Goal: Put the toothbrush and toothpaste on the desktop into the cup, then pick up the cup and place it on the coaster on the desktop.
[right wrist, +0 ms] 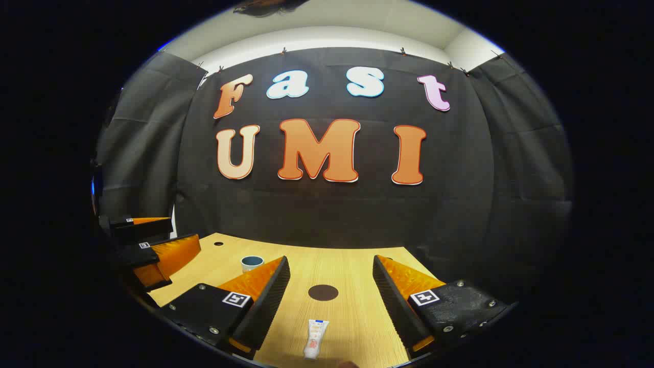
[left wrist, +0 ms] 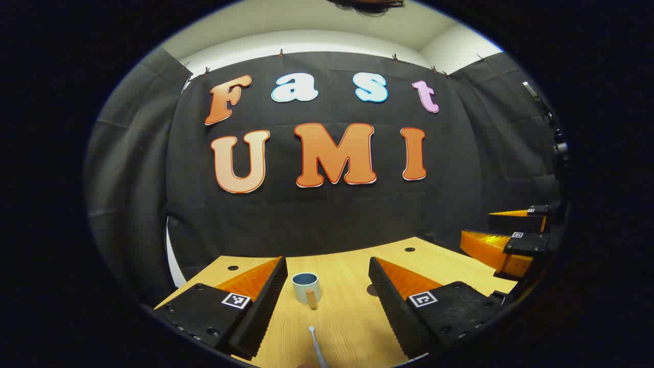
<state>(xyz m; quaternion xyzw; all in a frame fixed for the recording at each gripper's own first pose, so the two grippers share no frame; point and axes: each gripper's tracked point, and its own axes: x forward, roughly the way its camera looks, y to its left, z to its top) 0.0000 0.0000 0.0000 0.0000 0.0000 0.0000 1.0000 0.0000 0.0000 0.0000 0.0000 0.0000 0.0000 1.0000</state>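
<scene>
Toothbrush [left wrist: 317, 347] lies before the cup [left wrist: 305, 286]; toothpaste [right wrist: 316, 338] before the coaster [right wrist: 323, 292]; both tools gape.

The left tongs [left wrist: 327, 294] hang low over the worktop [left wrist: 347, 317], jaws spread wide with nothing between them, both fingers slanting forward and downward. The right tongs [right wrist: 331, 294] are posed alike, jaws parted wide and gripping nothing, also just above the worktop. In the left gripper view the right tongs [left wrist: 503, 240] appear far off at the right edge, fingers pointing leftward. In the right gripper view the left tongs [right wrist: 153, 245] sit at the left edge, level with it, fingers pointing rightward.
</scene>
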